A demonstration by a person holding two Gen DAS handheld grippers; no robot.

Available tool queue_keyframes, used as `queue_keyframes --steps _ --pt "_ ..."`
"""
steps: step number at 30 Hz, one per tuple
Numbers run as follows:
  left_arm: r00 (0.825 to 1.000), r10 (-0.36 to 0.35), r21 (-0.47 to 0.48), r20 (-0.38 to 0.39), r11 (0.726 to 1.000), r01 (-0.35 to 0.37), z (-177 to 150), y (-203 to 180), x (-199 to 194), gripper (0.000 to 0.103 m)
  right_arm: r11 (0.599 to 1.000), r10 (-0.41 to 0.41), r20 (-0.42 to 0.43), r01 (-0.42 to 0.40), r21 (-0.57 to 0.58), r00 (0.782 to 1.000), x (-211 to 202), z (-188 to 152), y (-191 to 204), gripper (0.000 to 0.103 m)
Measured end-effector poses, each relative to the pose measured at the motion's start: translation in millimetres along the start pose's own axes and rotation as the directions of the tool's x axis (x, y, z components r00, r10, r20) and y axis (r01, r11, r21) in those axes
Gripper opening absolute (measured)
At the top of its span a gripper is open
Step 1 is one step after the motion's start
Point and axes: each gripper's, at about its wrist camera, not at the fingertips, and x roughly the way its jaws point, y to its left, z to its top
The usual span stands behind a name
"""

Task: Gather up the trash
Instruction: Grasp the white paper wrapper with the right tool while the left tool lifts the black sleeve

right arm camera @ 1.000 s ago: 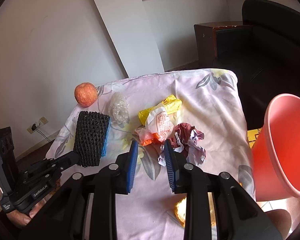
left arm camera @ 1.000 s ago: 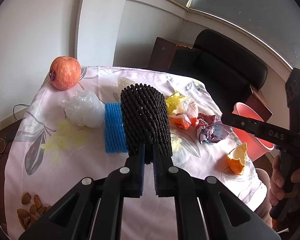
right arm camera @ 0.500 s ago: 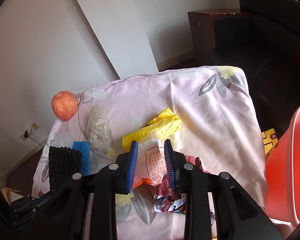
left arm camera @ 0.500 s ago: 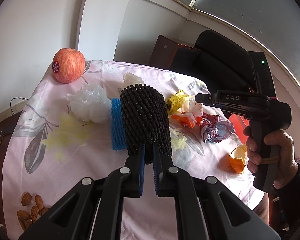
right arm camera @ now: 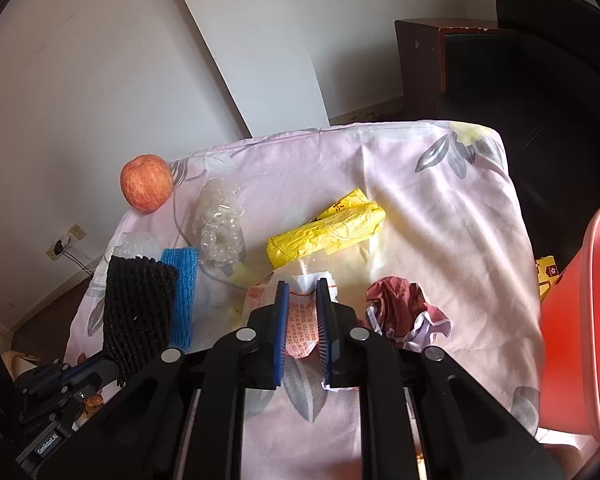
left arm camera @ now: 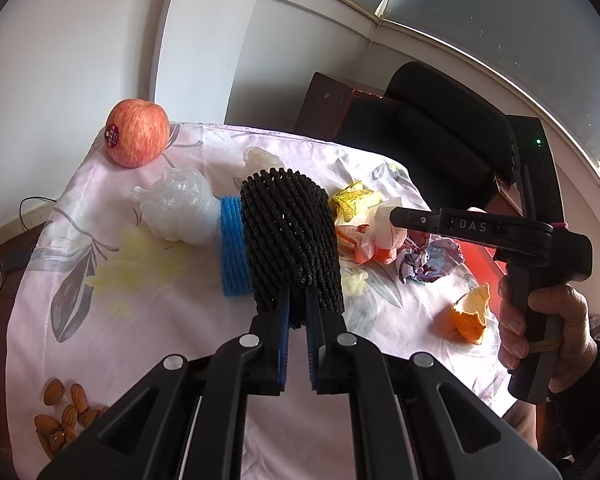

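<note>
My left gripper is shut on a black foam net sleeve and holds it above the table; it also shows in the right wrist view. My right gripper is open, its pads on either side of a white and orange wrapper, also seen in the left wrist view. Around it lie a yellow wrapper, crumpled purple paper, a blue foam net, clear plastic, a white plastic bag and orange peel.
The table wears a pink floral cloth. A red apple sits at its far left corner and almonds at the near left. A red bin stands off the right edge. A black chair is behind.
My right gripper has moved forward and down over the white and orange wrapper, its pads now astride it. My left gripper still holds the black net sleeve.
</note>
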Motion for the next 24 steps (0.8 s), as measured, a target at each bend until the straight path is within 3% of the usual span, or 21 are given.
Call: queue_keyframes --steps 16,24 --pt "0.999 -0.020 0.059 0.045 0.998 0.017 4 -33 -14 0.007 0.997 0.078 0.168 -0.081 0.011 0.983 -82 -19 5 0.012" --pt "0.998 -0.019 0.095 0.057 0.995 0.014 4 -48 -18 0.007 0.999 0.034 0.142 -0.037 0.024 0.989 -89 -33 -12 0.012"
